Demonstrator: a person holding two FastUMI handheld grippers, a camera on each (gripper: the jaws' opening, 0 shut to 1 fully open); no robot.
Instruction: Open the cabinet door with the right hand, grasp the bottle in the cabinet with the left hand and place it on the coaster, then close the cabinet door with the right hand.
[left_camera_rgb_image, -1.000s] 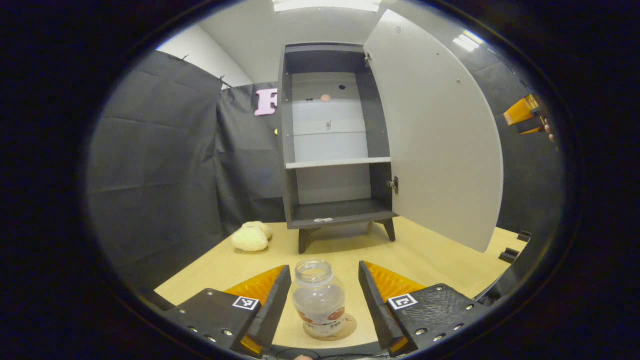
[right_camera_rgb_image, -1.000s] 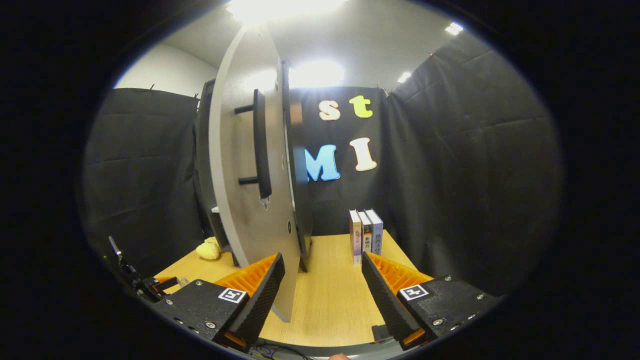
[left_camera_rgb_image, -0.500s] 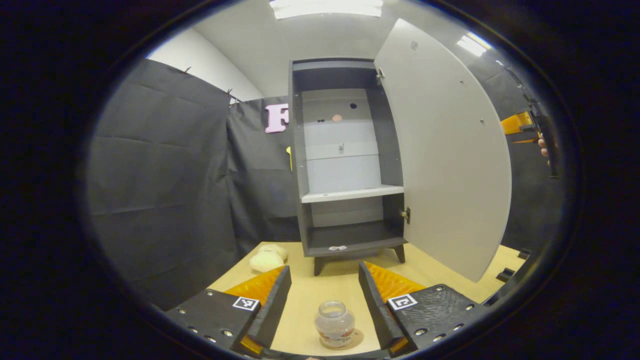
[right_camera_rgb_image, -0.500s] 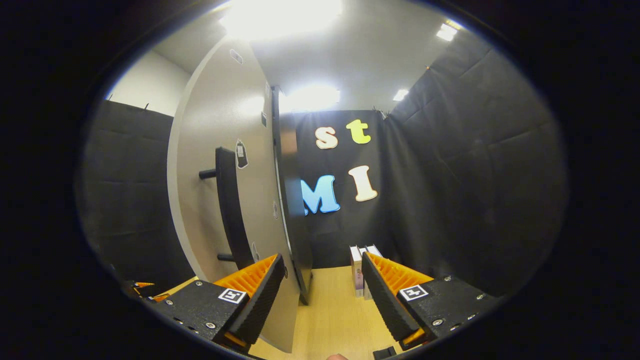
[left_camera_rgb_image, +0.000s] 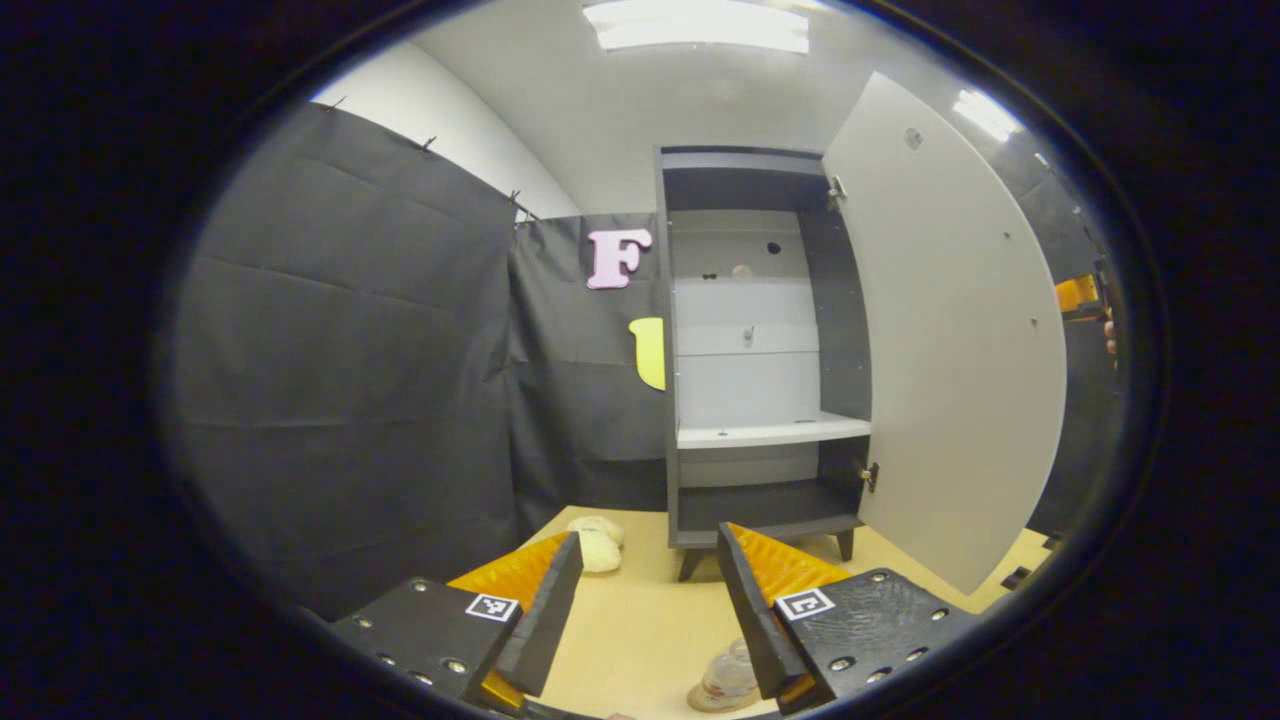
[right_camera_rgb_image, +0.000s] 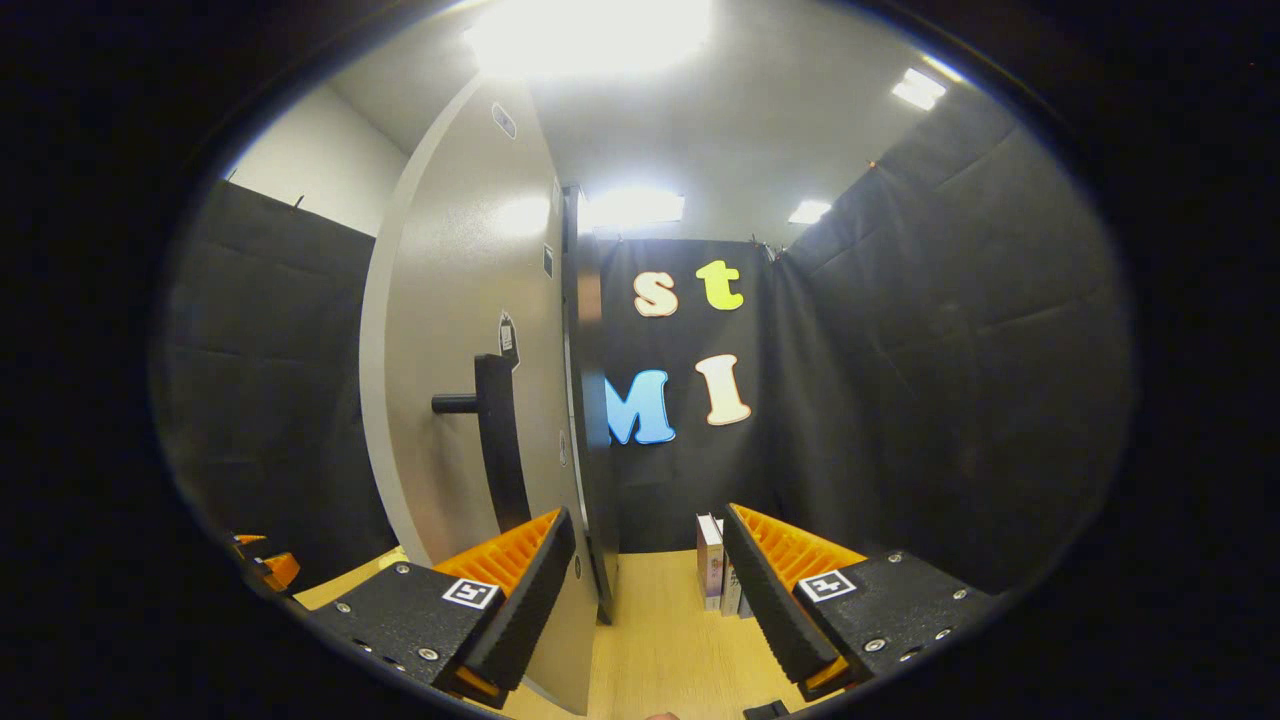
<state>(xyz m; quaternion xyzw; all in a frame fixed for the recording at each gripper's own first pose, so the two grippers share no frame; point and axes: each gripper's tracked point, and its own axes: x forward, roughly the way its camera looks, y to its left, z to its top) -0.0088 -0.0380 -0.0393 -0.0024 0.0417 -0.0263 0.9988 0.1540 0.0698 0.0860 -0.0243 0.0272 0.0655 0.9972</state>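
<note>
Overhead, ceiling lights (left_camera_rgb_image: 697, 24) brighten the wooden table (left_camera_rgb_image: 640, 640).

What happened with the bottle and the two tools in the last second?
The left tool backed away from the bottle, which now sits low beside its right finger instead of between the fingers; it also tipped upward. The right tool rose and drew nearer the door handle. Unchanged: the bottle stands on the coaster, the cabinet door stays wide open, and both tools are open, holding nothing.
</note>
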